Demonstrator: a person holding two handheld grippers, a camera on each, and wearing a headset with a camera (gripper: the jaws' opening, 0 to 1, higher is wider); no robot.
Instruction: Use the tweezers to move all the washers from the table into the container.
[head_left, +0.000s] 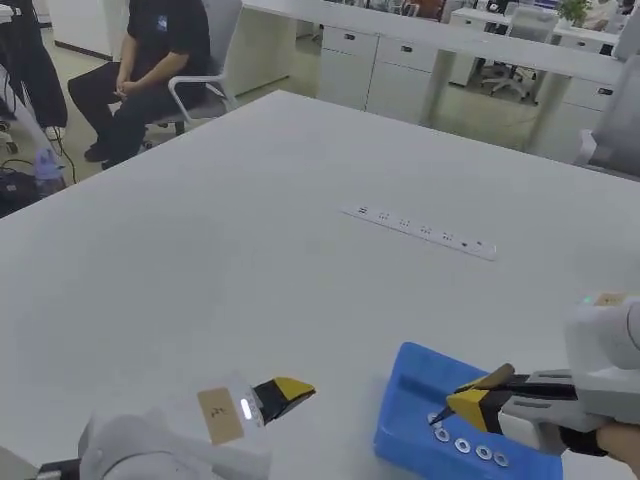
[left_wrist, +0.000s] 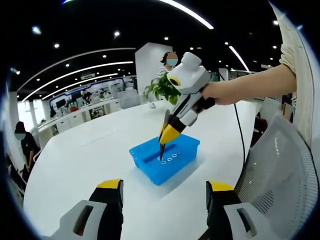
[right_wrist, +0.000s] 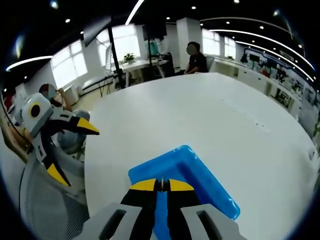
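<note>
While I watched through the head view, my right gripper sat at five o'clock, its jaws pressed together on the tweezers, whose tips dipped into the blue container. Four washers lay in a row inside it, along the side nearest me. My left gripper hung at seven o'clock over the white desk, beside the container and apart from it, jaws spread and pinching nothing. Farther off, a power strip lay at one o'clock, and a person sat at eleven.
</note>
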